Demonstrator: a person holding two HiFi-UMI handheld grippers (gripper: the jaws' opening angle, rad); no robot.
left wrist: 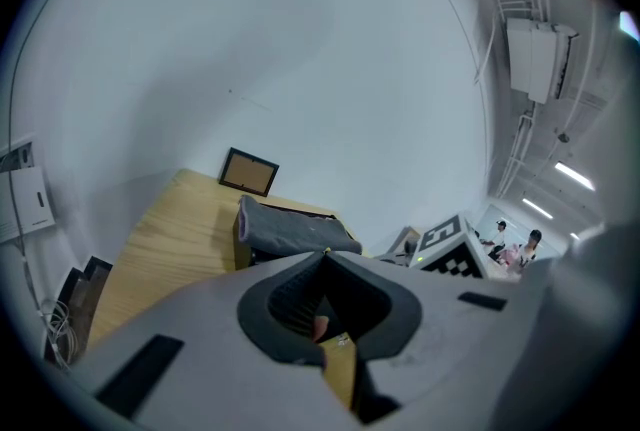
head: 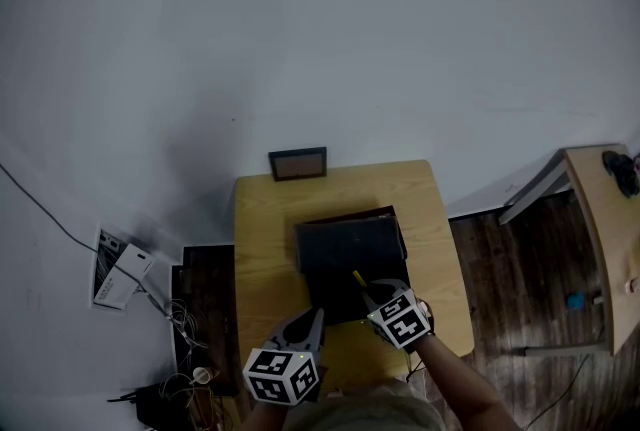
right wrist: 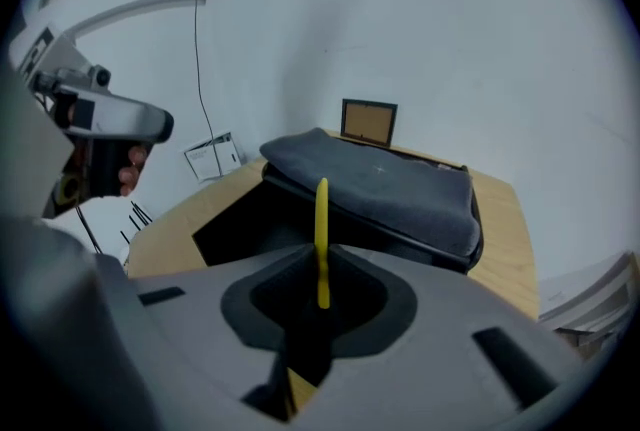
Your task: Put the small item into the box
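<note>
While the right gripper [right wrist: 322, 254] clenches a thin yellow item [right wrist: 322, 214] just over the open dark box [head: 345, 249], the left gripper [left wrist: 325, 257] sits pinched closed, empty, near that box's front-left corner.

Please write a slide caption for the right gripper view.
Right gripper grips a yellow stick, pointed at the open box.

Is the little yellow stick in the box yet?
Not yet. The box is already open. The right tool is pinching the yellow stick and holding it over the box. Left to do: lower it in and let go.
</note>
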